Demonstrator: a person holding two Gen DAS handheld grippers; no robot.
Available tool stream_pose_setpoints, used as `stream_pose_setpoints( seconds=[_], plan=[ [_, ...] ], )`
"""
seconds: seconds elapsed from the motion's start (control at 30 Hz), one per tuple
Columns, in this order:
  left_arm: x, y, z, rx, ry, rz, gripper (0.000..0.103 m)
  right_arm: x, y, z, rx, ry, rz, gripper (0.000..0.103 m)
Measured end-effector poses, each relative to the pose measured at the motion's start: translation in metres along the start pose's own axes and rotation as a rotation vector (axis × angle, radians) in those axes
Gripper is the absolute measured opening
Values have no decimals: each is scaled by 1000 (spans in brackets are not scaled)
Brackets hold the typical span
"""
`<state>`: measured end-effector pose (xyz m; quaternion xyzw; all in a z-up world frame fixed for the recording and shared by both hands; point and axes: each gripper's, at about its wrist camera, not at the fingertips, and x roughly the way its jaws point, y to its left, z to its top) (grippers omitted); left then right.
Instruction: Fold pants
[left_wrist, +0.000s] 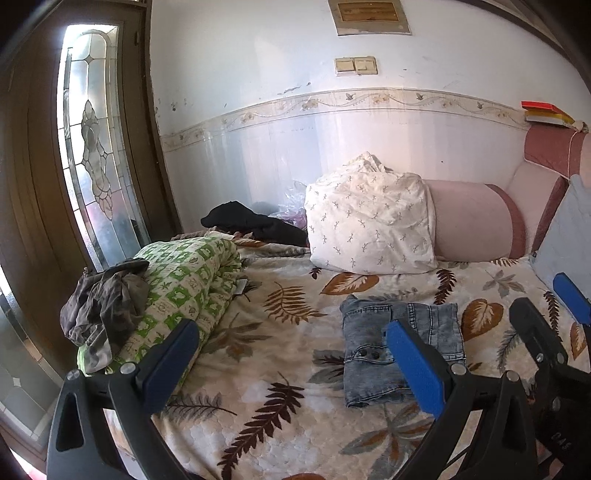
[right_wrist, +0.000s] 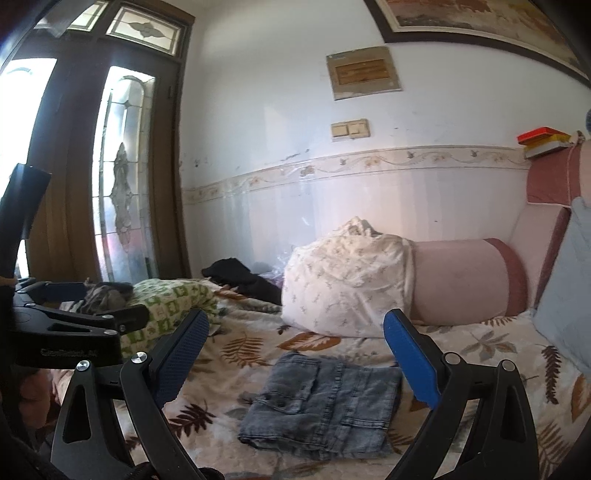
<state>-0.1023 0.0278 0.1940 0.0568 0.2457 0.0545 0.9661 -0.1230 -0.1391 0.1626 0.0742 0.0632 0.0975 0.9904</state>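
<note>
pretty lived-in bedroom. white wall with a floral border strip, double light switch and a framed panel above it. dark wood door with leaded glass letting daylight in. bed has a leaf-print cover and pink padded headboard.

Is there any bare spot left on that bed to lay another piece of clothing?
Yes. The leaf-print bedspread lies bare between the folded jeans and the green-checked quilt, and again between the jeans and the white pillow. It is crowded along the left edge, where grey clothes sit on the quilt, and at the wall, with black clothing and the pink bolster.
</note>
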Motion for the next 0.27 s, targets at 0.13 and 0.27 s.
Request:
stream_pose_setpoints(
  seconds=[0.13, 0.27],
  plan=[
    [1, -3, -1, 4, -2, -9, 103, 0, -14, -1, 41, 21, -32, 97],
    [11, -4, -5, 6, 12, -25, 103, 7, -21, -7, 77, 65, -50, 97]
  ],
)
